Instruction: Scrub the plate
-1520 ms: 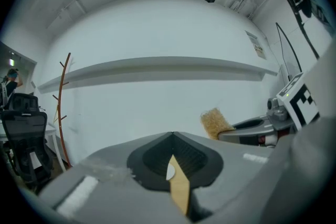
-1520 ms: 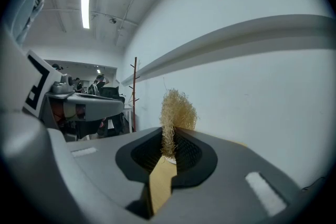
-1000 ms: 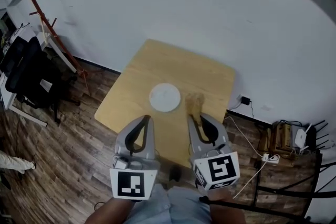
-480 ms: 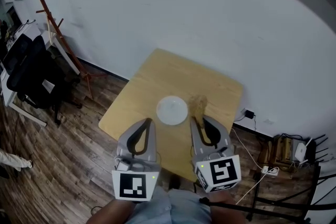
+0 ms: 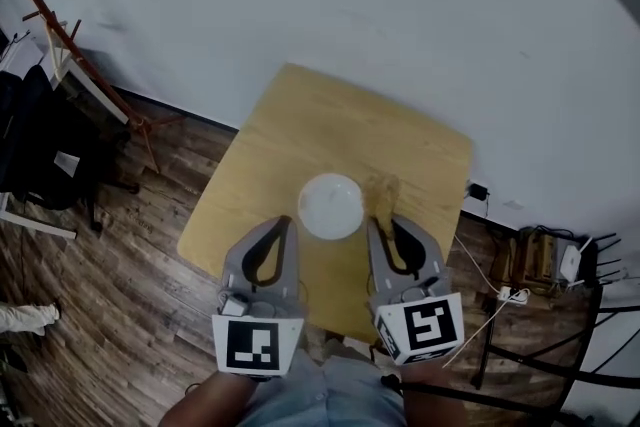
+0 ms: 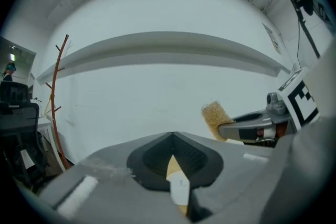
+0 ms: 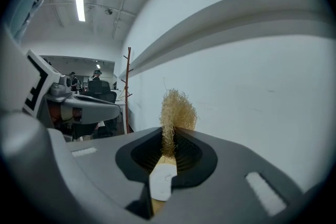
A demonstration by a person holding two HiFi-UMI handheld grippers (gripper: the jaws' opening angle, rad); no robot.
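A round white plate (image 5: pixel 330 206) lies near the middle of a light wooden table (image 5: pixel 300 125). My left gripper (image 5: pixel 284 221) is held above the table's near edge, just left of the plate, its jaws shut with nothing in them. In the left gripper view the left gripper (image 6: pixel 172 135) points at the white wall. My right gripper (image 5: pixel 381 220) is just right of the plate, shut on a tan fibrous scrub pad (image 5: pixel 385 192). The pad (image 7: pixel 177 110) sticks up from the closed tips of the right gripper (image 7: pixel 169 136), and the pad (image 6: pixel 214 117) also shows in the left gripper view.
A white wall stands behind the table. A reddish coat rack (image 5: pixel 60 35) and a dark chair (image 5: pixel 30 155) stand at the left. Cables and a power strip (image 5: pixel 518 296) lie on the wooden floor at the right, beside a black metal frame (image 5: pixel 560 355).
Both grippers have come nearer to the table, and the plate now lies close between their tips. The pad stays in the right gripper.
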